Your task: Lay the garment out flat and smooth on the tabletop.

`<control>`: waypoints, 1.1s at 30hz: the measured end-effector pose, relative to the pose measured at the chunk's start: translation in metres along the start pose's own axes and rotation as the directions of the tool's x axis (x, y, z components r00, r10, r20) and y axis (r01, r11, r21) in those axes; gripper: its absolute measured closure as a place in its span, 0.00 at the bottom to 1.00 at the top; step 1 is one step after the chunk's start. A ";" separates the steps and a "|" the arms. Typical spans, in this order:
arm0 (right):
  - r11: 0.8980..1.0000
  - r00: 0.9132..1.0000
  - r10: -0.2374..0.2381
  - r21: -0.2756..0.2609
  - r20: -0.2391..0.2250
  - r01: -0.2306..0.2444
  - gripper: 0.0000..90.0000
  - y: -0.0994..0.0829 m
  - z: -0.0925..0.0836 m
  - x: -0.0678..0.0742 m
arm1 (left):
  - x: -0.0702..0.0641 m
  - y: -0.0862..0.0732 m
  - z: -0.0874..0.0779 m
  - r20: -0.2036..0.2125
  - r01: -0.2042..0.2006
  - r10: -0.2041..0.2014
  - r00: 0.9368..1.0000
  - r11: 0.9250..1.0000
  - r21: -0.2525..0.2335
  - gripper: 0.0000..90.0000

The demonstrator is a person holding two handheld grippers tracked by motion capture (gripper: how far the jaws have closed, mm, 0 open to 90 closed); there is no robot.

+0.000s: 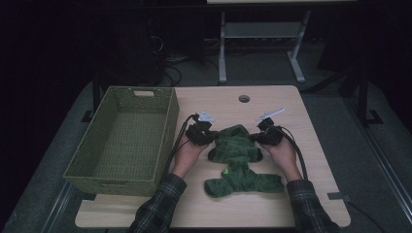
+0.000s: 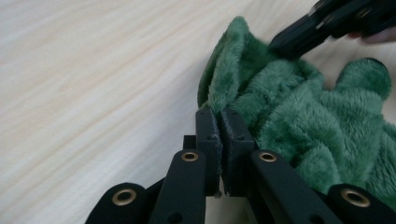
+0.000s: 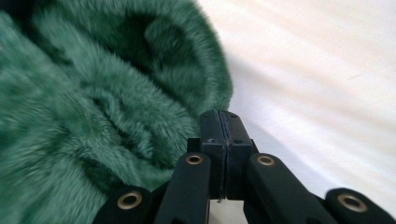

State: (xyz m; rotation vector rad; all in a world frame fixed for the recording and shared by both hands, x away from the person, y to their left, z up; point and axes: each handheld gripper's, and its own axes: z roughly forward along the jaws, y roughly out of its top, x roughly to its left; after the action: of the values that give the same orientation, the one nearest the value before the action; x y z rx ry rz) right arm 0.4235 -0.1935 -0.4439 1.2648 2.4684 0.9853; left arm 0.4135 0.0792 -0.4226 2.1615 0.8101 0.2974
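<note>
Green plush, thick-piled and floppy: a small fleece garment (image 1: pixel 238 162) lies crumpled on the worktop (image 1: pixel 311 145), directly between the 2 grippers. Its far, rounded part sits level with both grippers, and the rest trails back toward the person, spreading into a wider band near the forearms.

The left gripper (image 1: pixel 203 132) is at the garment's left edge. In the left gripper view its jaws stand pressed together with a raised fold of the green pile pinched right at their tips (image 2: pixel 219 116), so it is holding the fabric by that edge. The right gripper (image 1: pixel 267 135) mirrors it on the opposite edge; in the right gripper view its jaws are likewise together, the fur's rim meeting their tips (image 3: pixel 219 116), though how much cloth is caught there is hard to tell.

My judgement is that this piece will be light, soft and without any stiffness: it will sag and fold wherever it is unsupported, and the fur may slide a little between hard jaws. A hem or a doubled fold is the better place to hold, 1 on each side, as here, so the cloth hangs evenly.

Left of the left gripper, just beside it, stands a woven green basket (image 1: pixel 167 121), with nothing visible inside.
</note>
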 end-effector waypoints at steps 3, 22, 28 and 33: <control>0.996 0.999 0.016 -0.089 0.034 -0.013 1.00 0.003 -0.021 -0.005 | 0.003 0.002 0.000 -0.024 0.020 -0.020 1.000 0.999 -0.028 0.96; 1.000 0.991 -0.011 -0.005 0.136 0.012 0.98 -0.006 0.009 -0.022 | 0.025 -0.015 0.055 -0.064 0.100 -0.100 0.993 0.995 0.005 0.87; 0.996 0.996 0.003 -0.093 0.094 0.005 0.80 -0.002 -0.009 -0.020 | 0.024 -0.009 0.038 -0.050 0.059 -0.059 0.997 0.998 0.008 0.74; 0.991 0.996 0.005 -0.132 0.091 0.007 0.71 0.002 -0.024 -0.013 | 0.015 -0.003 0.024 -0.038 0.006 -0.005 0.999 1.000 0.026 0.67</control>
State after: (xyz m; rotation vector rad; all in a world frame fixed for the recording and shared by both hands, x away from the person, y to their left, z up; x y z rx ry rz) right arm 0.4215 -0.2142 -0.4261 1.2376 2.2948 1.0470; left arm 0.4340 0.0760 -0.4412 2.1833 0.8454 0.3281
